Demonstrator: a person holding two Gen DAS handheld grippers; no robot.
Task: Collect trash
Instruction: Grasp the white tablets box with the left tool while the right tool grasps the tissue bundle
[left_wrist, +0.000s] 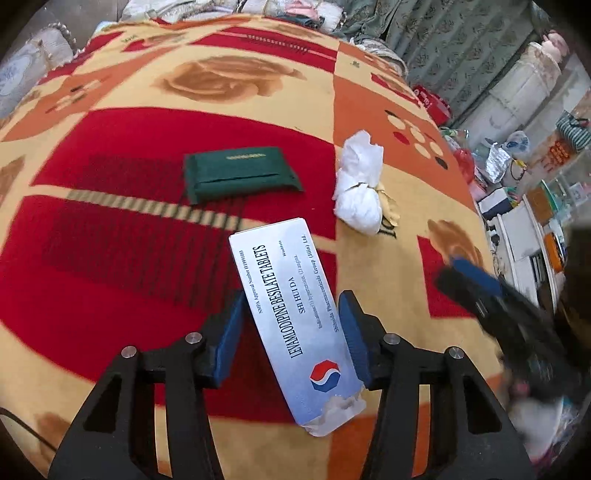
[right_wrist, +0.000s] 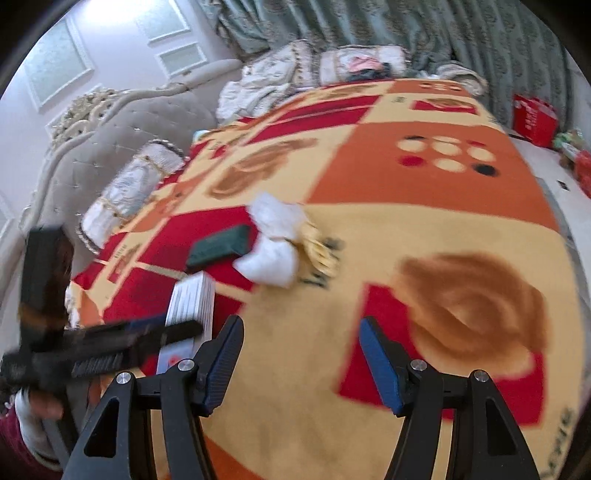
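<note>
Left wrist view: the left tool (left_wrist: 291, 332) has its pads clamped on a white tablet box (left_wrist: 291, 317) above the bed (left_wrist: 110, 258); a green pouch (left_wrist: 240, 173) and crumpled tissue (left_wrist: 360, 181) lie beyond.

Right wrist view: the right tool (right_wrist: 301, 360) hangs with its pads apart and nothing between them, angled down over the bed (right_wrist: 424, 229); the tissue (right_wrist: 275, 240) lies ahead.

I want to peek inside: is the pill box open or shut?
Open. The pill box has a ragged, torn end nearest the camera.

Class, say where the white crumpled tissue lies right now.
In the left wrist view the white crumpled tissue lies right of centre on the blanket, right of the green pouch.
</note>
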